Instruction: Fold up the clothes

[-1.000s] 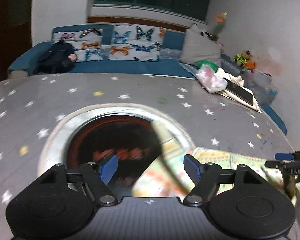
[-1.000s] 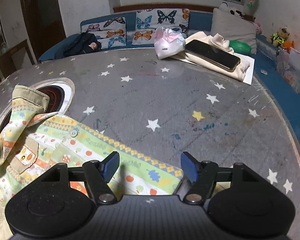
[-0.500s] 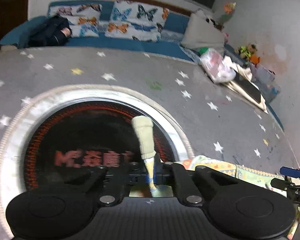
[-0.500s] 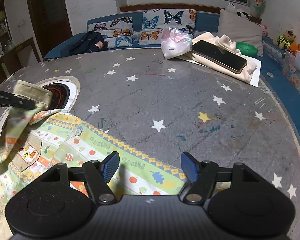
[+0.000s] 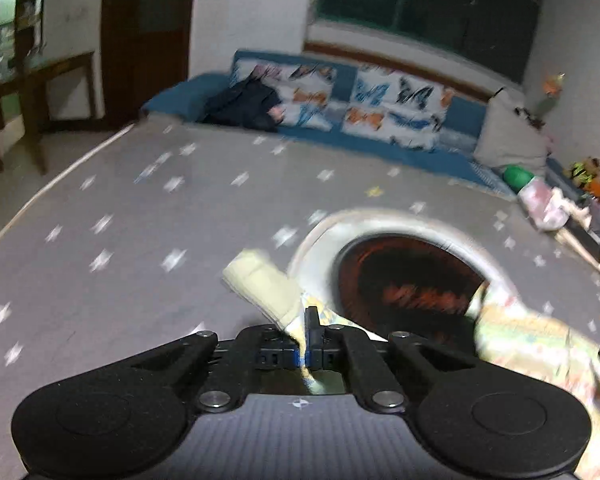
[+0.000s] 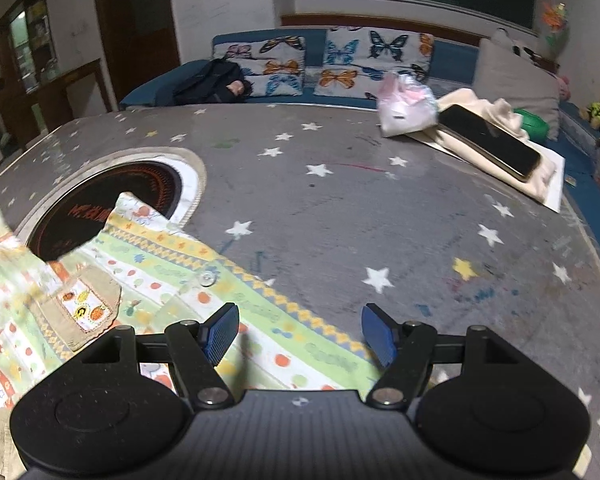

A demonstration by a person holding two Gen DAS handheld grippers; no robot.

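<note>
A small patterned shirt (image 6: pixel 172 276) with green, yellow and orange bands and a beige pocket patch lies spread on the grey star-print table (image 6: pixel 340 208). My left gripper (image 5: pixel 307 330) is shut on the shirt's sleeve, whose beige cuff (image 5: pixel 260 284) sticks out past the pads, lifted off the table. The rest of the shirt (image 5: pixel 520 340) trails to the right in the left wrist view, which is blurred. My right gripper (image 6: pixel 298 332) stands open just above the shirt's lower hem, with nothing pressed between its blue pads.
A round black cooktop (image 6: pixel 112 204) with a pale rim is set in the table, partly under the shirt. At the far right lie a phone (image 6: pixel 488 144) on cream cloth and a pink bag (image 6: pixel 404 106). A blue sofa (image 6: pixel 284 68) with butterfly cushions borders the table.
My left gripper shut on the sleeve cuff and pulled it to the left, off the cooktop. The sleeve has left the shirt's front in the right wrist view. The right gripper drifted slightly.
</note>
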